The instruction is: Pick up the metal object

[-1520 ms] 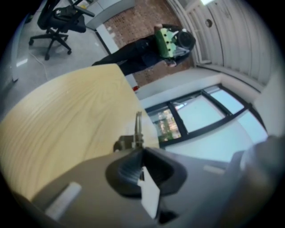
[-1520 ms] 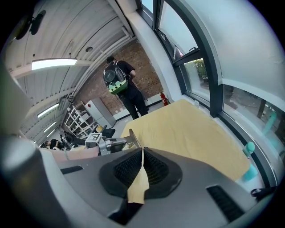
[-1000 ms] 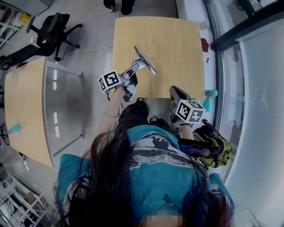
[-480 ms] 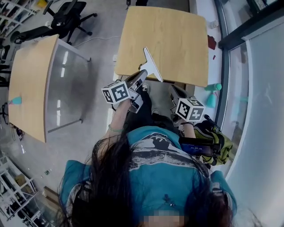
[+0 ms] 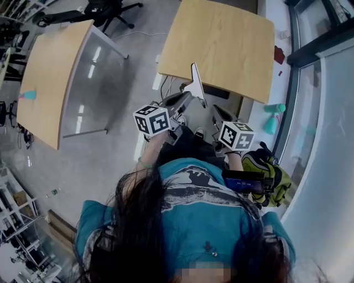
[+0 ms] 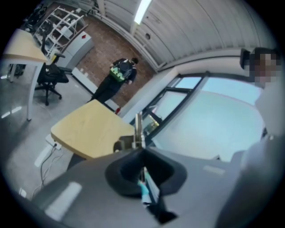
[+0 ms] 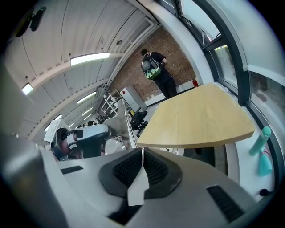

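Observation:
The metal object (image 5: pixel 196 85) is a flat, thin grey plate. My left gripper (image 5: pixel 185 99) is shut on its lower end and holds it in the air, just off the near edge of the wooden table (image 5: pixel 221 44). In the left gripper view the plate (image 6: pixel 139 127) stands edge-on out of the closed jaws of the left gripper (image 6: pixel 142 152). My right gripper (image 5: pixel 217 113) hangs close to the body, to the right of the plate. Its jaws are shut with nothing held (image 7: pixel 142 153). From the right gripper view the left gripper (image 7: pixel 84 138) and the plate (image 7: pixel 115 124) show at the left.
A second wooden table (image 5: pixel 50 72) stands at the left, with an office chair (image 5: pixel 110 8) behind it. Teal bottles (image 5: pixel 272 124) and a yellow-green bag (image 5: pixel 271 177) lie by the glass wall at the right. A person with a backpack (image 7: pixel 153 67) stands far off.
My left gripper has carried the plate from above the table's front part back past its near edge, towards my body. The right gripper has barely moved.

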